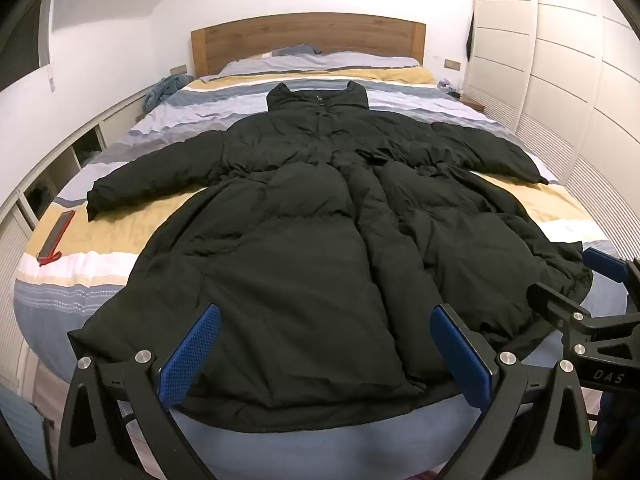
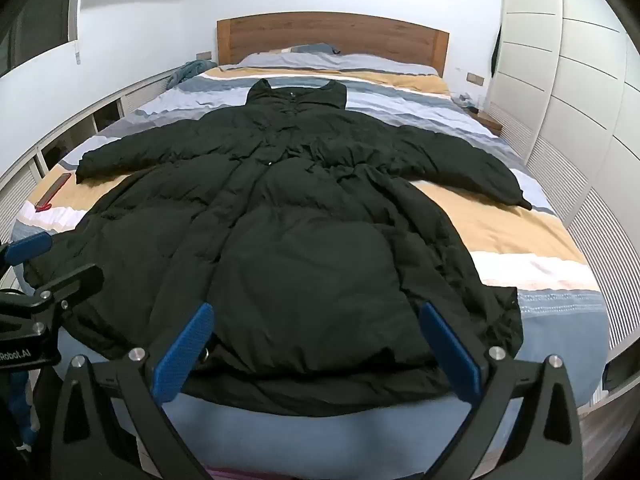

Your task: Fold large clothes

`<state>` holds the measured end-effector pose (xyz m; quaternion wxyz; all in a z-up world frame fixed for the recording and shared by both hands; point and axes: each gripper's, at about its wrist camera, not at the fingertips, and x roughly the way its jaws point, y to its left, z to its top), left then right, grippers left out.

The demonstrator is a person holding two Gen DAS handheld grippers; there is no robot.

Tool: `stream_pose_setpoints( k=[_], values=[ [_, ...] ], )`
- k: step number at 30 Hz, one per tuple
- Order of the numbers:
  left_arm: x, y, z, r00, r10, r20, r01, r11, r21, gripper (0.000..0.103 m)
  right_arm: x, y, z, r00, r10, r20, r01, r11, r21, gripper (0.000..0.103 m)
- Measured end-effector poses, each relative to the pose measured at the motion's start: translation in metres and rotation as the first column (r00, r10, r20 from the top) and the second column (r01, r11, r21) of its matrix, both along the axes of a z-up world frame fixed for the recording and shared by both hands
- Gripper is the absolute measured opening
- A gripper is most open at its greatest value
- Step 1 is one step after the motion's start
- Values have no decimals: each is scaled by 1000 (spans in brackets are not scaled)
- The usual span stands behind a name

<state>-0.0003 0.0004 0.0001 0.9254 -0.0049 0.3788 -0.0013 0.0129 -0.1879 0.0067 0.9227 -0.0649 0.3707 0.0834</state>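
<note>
A long black puffer coat (image 1: 320, 216) lies spread flat on the bed (image 1: 120, 240), front up, collar toward the headboard, both sleeves stretched out sideways. It also shows in the right wrist view (image 2: 304, 232). My left gripper (image 1: 326, 332) is open and empty, hovering over the hem at the left part of the coat. My right gripper (image 2: 316, 328) is open and empty over the hem at the right part. Each gripper shows at the edge of the other's view: the right one (image 1: 592, 280), the left one (image 2: 48, 260).
The bed has striped blue, yellow and white bedding (image 2: 540, 232) and a wooden headboard (image 1: 308, 36). A red flat object (image 1: 56, 236) lies on the bed's left edge. White shelving (image 1: 60, 152) runs along the left; white wardrobe doors (image 1: 560, 60) stand on the right.
</note>
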Motion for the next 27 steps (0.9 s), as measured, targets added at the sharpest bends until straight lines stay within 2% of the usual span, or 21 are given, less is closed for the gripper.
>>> stream_pose_setpoints(
  k=[27],
  values=[
    [-2,0,-3,1000,-12,-17,12,1000,-17,102,0,-8,0,1000,-10,-5,10,1000,10,103]
  ],
)
